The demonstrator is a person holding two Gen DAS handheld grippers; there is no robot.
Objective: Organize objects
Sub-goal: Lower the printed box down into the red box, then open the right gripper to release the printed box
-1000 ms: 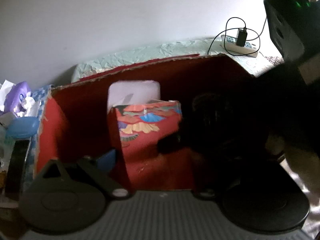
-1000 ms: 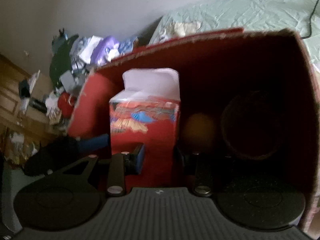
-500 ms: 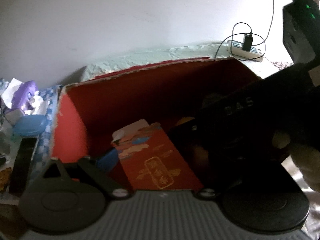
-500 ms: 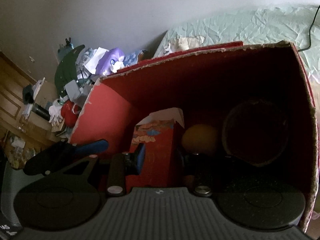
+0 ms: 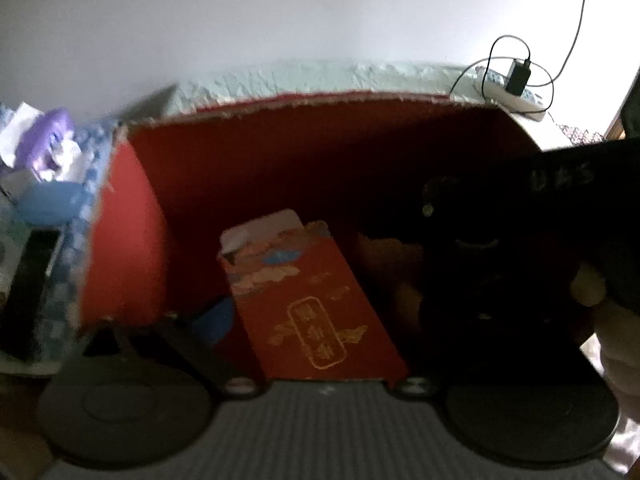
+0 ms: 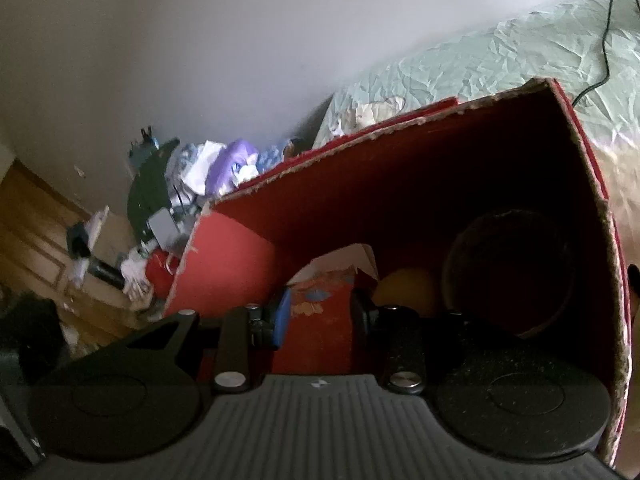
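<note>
Right wrist: right tongs (image 6: 316,316) clamped on red carton (image 6: 316,332) inside red box (image 6: 400,168).

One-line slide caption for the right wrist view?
Right gripper clamps a small red carton inside the red cardboard box, beside an orange.

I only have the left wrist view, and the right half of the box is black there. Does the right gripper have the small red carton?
Observer: Yes. The right gripper has its jaws closed on both sides of the small red carton.
Operator: What is next to it?
Observer: A round orange object, just right of the carton.
Operator: And beyond that?
Observer: A dark round container, near the right wall of the red box.
</note>
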